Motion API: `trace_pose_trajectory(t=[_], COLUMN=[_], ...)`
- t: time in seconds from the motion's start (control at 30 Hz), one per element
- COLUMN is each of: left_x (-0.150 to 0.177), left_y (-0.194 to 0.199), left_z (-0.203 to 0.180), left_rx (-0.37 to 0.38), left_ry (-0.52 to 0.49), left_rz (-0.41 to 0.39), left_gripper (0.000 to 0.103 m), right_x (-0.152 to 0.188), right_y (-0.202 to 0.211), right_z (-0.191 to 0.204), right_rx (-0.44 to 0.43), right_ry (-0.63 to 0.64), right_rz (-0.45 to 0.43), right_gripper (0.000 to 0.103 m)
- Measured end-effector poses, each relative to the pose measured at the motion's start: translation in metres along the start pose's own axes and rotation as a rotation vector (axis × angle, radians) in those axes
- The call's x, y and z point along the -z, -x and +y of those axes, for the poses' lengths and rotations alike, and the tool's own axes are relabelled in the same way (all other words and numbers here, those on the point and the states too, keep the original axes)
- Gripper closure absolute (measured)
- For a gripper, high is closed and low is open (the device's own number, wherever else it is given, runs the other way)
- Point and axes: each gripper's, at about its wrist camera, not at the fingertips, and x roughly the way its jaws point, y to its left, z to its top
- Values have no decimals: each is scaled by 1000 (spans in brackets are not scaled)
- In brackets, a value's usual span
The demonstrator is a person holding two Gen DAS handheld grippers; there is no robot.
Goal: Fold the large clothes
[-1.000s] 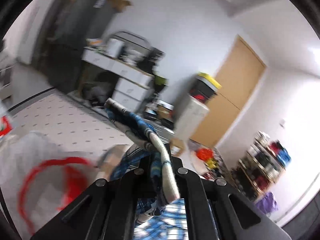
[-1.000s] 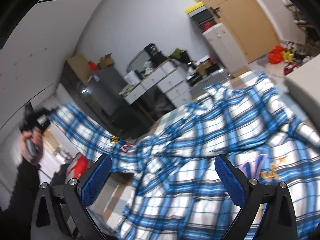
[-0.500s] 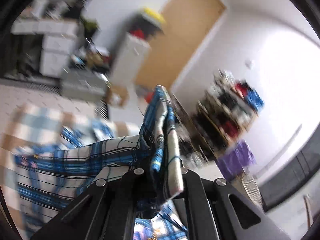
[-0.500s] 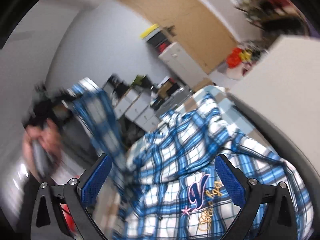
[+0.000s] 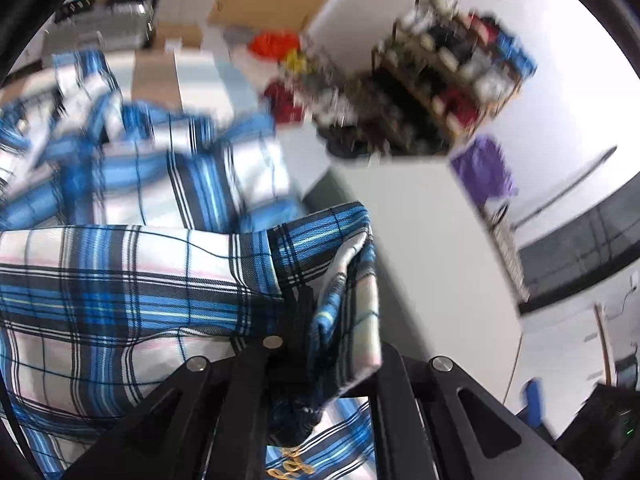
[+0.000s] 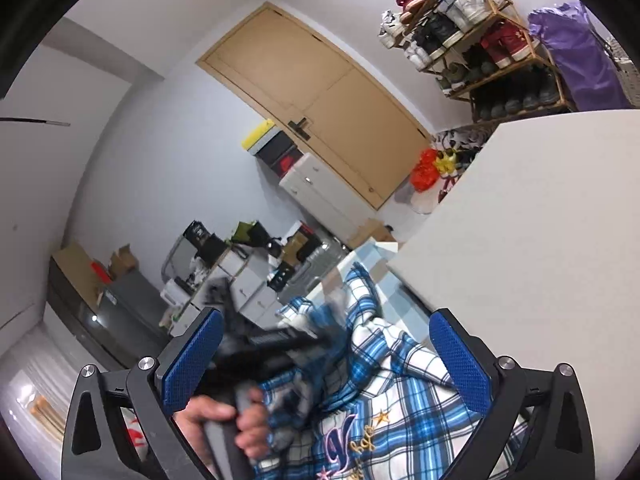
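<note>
A blue, white and black plaid shirt [image 5: 120, 280] lies crumpled on the white table [image 5: 420, 240]. My left gripper [image 5: 332, 320] is shut on a bunched edge of it, which stands up between the black fingers, and it points down over the cloth. In the right wrist view the shirt [image 6: 400, 400] shows an embroidered logo near the bottom. My right gripper [image 6: 326, 360] stands open just above it, with nothing pressed by its blue pads [image 6: 192, 360]. A hand [image 6: 224, 420] holding the blurred left gripper [image 6: 272, 348] shows ahead, between the right fingers.
The table's bare top [image 6: 540, 240] stretches to the right of the shirt. Beyond it stand a shoe rack [image 6: 480, 40], a purple bag [image 6: 576, 56], a wooden door [image 6: 320, 92], white drawers [image 6: 320, 196] and an orange bag [image 6: 424, 168] on the floor.
My left gripper has swung down and across with the shirt's edge still in it, from high in the air to just over the shirt. The right gripper has turned, and the left hand now crosses its view.
</note>
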Motion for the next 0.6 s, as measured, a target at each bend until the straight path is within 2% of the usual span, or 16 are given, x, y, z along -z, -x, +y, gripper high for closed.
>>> trace_pose_trajectory(t=[0.07,0.13,0.17,0.2,0.23,0.3,0.33,0.4,0.47,0.5,0.53,0.6], left_x=[-4,-3,-1,3,7,11,13,20,24,32,36,42], left_y=[-1,9,15,26,42,79,99,127,140,147,148,146], left_z=[-3,-2,0,4,8,18,25,47,70,88,105,134], left_rx=[-54,-22,2,23,48,52,44,14,-87,-179,-235,-309], left_ry=[-10,-29,-42,-42,-47,-77,-82,-81,-82,-65,-51,-5], left_rz=[52,82,98,100,70,-22,-66,-132,-150,-155,-147,-123], left_gripper=[103,96,81,61,53,25,19,18,18,18,18,18], right_x=[1,3,5,6,7,11,12,17,22,25,27,34], right_y=[-3,-6,-5,-7,-8,-11,-13,-17,-21,-23,-25,-31], right_z=[1,3,5,6,6,8,10,13,18,22,25,36], right_rx=[4,12,11,9,8,6,3,4,3,3,4,4], right_ry=[14,31,36,40,42,46,49,61,83,102,119,169], right_rz=[10,23,30,38,45,64,75,94,115,127,136,160], right_gripper=[0,0,0,0,0,0,0,0,0,0,0,0])
